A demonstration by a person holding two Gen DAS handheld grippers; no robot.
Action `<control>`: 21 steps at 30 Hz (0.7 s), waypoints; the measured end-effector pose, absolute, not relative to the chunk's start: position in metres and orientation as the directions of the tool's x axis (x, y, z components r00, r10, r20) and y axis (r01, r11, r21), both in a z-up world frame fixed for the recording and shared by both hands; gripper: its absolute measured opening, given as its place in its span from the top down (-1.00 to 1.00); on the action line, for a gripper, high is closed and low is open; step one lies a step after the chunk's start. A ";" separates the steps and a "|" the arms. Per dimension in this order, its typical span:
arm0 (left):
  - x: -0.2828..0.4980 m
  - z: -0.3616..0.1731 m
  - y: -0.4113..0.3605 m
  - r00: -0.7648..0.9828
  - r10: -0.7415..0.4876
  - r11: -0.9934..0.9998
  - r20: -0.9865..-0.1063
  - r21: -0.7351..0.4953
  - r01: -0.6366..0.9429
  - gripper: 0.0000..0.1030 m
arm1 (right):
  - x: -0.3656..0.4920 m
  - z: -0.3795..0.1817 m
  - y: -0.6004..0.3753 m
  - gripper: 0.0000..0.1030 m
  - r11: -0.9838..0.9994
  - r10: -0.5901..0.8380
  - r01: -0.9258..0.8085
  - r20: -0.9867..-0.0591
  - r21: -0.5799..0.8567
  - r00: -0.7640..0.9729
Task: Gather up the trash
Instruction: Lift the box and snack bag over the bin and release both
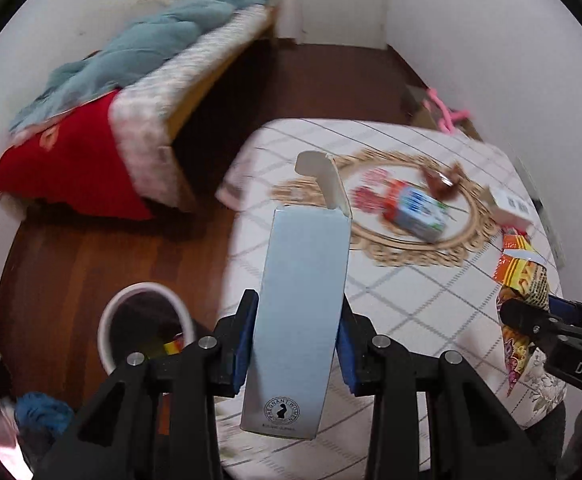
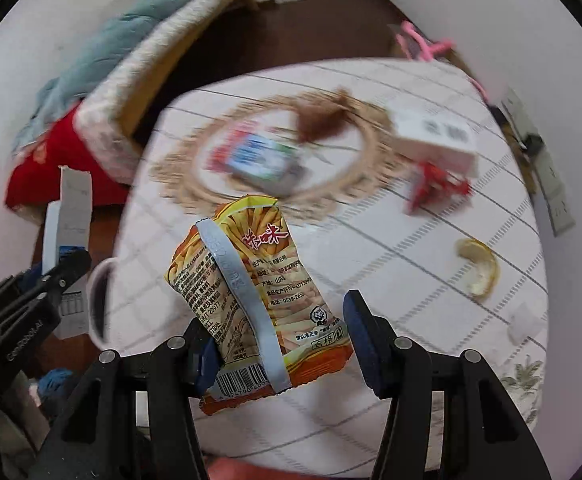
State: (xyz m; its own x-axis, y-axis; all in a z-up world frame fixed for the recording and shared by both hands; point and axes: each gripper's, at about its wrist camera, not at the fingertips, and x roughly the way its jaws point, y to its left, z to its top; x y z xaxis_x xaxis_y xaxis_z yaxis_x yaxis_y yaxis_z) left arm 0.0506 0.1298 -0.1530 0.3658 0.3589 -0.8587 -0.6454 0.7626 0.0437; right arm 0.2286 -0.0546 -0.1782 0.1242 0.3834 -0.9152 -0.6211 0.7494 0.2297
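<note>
- Left tool (image 1: 297, 340) clenches carton (image 1: 305, 280) by its long sides, above desk (image 1: 391, 292) edge near bin (image 1: 105, 328); empty, light, crushable.
- Right tool (image 2: 279, 344) holds wrapper (image 2: 251, 292) low, over desk; limp, slippery foil; left pad touching, right pad apart.

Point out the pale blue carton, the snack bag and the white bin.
Pale blue carton (image 1: 305, 280): left wrist view, middle of its broad front face.
Snack bag (image 2: 251, 288): right wrist view, printed back beside the silver seam.
White bin (image 1: 109, 312): left wrist view, left side of its rim.
</note>
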 end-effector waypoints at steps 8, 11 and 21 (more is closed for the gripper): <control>-0.041 -0.126 0.196 0.306 0.445 0.671 -0.842 0.087 -0.736 0.37 | 0.149 -0.140 0.036 -0.13 0.585 0.486 -0.749 -0.874 0.312 0.015; -0.077 -0.130 0.236 0.252 0.461 0.620 -0.851 0.106 -0.777 0.37 | 0.118 -0.142 0.078 -0.13 0.528 0.486 -0.782 -0.873 0.331 -0.041; -0.142 -0.245 0.362 0.113 0.176 0.520 -0.978 -0.005 -0.854 0.37 | 0.027 -0.230 0.228 -0.13 0.437 0.316 -0.838 -0.928 0.326 -0.196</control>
